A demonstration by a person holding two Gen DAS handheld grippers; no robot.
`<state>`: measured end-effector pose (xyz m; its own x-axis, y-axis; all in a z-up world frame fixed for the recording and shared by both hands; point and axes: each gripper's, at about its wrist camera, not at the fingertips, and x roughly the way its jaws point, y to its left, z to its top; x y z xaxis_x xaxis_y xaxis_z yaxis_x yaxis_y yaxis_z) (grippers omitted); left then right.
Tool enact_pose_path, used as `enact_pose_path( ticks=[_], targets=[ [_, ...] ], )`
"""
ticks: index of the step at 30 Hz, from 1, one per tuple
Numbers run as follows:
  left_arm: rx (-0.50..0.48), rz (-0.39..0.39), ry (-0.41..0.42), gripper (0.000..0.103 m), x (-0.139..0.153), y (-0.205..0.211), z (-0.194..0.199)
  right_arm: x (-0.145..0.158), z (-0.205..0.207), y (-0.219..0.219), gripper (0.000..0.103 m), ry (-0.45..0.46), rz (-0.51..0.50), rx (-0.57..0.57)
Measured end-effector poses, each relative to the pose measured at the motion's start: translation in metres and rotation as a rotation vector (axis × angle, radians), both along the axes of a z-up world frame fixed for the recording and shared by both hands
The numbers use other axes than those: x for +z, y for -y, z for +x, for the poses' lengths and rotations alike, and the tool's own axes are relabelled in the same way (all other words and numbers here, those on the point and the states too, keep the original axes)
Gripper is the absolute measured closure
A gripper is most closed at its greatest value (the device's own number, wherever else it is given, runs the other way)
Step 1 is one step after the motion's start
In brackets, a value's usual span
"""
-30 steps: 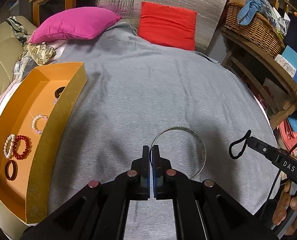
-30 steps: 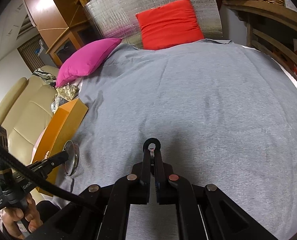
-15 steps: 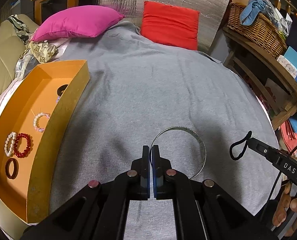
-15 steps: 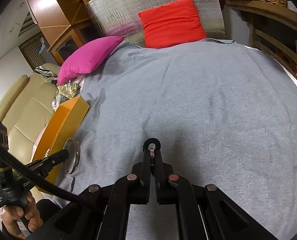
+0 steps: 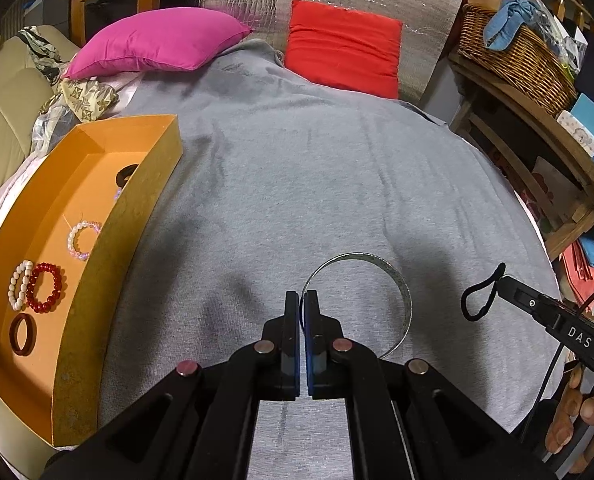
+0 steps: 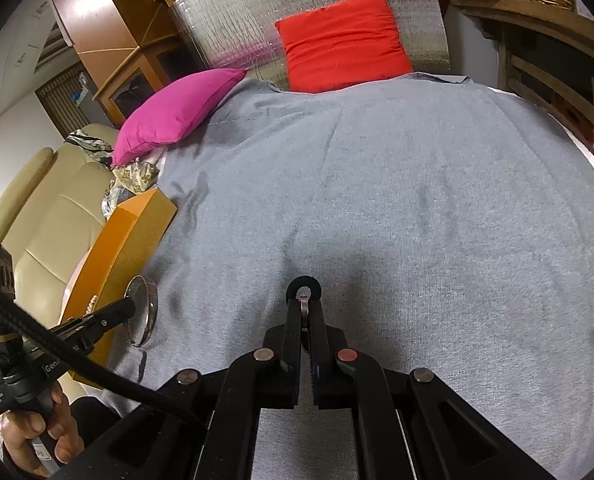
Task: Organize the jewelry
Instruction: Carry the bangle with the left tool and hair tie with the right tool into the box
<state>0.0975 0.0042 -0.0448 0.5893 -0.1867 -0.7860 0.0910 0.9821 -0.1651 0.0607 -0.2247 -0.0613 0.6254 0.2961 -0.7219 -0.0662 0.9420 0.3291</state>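
My left gripper (image 5: 301,295) is shut on a thin silver bangle (image 5: 401,284), held above the grey cloth (image 5: 297,184); the same silver bangle (image 6: 151,312) shows in the right wrist view beside the left gripper (image 6: 131,304). My right gripper (image 6: 305,300) is shut on a black hair tie (image 6: 305,284), whose loop (image 5: 477,296) sticks out past the tips. At the left lies an orange box (image 5: 109,264) with a red bead bracelet (image 5: 45,288), a white bead bracelet (image 5: 19,284), a pale bead bracelet (image 5: 81,240), a dark red ring (image 5: 21,334) and a black band (image 5: 127,172).
A pink pillow (image 5: 157,40) and a red pillow (image 5: 343,52) lie at the far edge against a silver panel. Wooden shelves with a wicker basket (image 5: 513,56) stand to the right. A beige sofa (image 6: 45,216) is to the left. A person's hands hold both grippers.
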Motion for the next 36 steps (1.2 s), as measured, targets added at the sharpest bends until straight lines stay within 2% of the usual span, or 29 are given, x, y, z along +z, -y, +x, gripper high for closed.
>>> enact_pose_path(
  ticks=[13,19,27,33,36],
  targets=[
    [0.016,0.001,0.017,0.101,0.007,-0.008,-0.001,0.004,0.003,-0.004,0.099,0.01,-0.009,0.011],
    [0.066,-0.002,0.051,0.101,0.021,-0.035,-0.005,0.017,0.013,-0.022,0.099,0.033,-0.022,0.05],
    [0.254,-0.013,0.095,0.101,0.039,-0.128,-0.01,0.051,0.04,-0.099,0.099,0.09,-0.05,0.193],
    [0.394,-0.029,0.053,0.101,0.024,-0.199,-0.012,0.078,0.065,-0.185,0.099,0.133,-0.034,0.335],
    [0.417,-0.029,0.019,0.101,0.01,-0.215,-0.013,0.08,0.084,-0.231,0.099,0.12,-0.016,0.407]
  ],
)
